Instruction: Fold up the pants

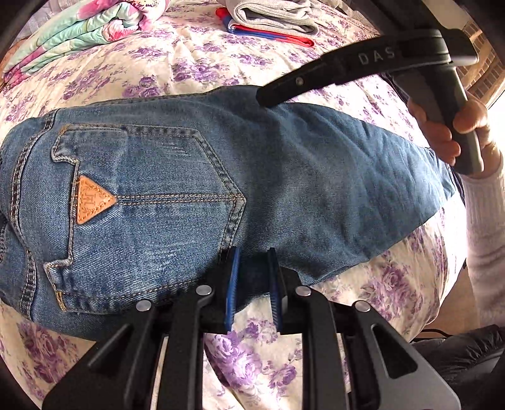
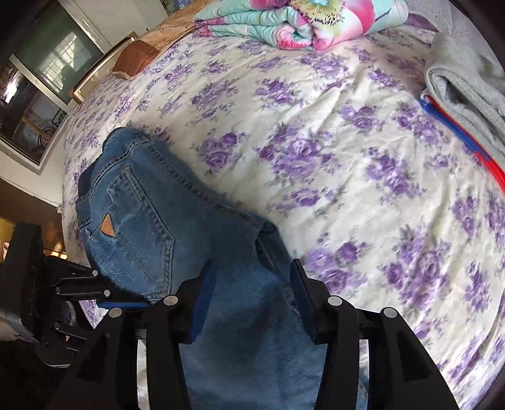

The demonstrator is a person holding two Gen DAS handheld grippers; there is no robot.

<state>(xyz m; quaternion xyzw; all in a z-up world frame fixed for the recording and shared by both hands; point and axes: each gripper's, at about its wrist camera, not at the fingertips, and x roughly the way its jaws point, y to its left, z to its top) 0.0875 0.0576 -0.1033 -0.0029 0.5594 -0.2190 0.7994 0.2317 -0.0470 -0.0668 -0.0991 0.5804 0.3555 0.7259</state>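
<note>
Blue jeans (image 1: pixel 195 189) lie folded on the flowered bed, back pocket with an orange triangle patch (image 1: pixel 91 200) facing up. My left gripper (image 1: pixel 254 261) sits at the near edge of the jeans, its blue pads a small gap apart with the denim edge between them. My right gripper (image 1: pixel 268 94) shows from the side at the far edge of the jeans. In the right wrist view the right gripper (image 2: pixel 249 274) is open, its pads wide apart over the jeans (image 2: pixel 151 227), holding nothing.
A folded floral quilt (image 1: pixel 82 28) lies at the back left of the bed. A grey folded garment (image 1: pixel 271 15) sits on a red and blue one (image 1: pixel 271 34) at the back. A window and a wooden headboard (image 2: pixel 132 56) stand beyond the bed.
</note>
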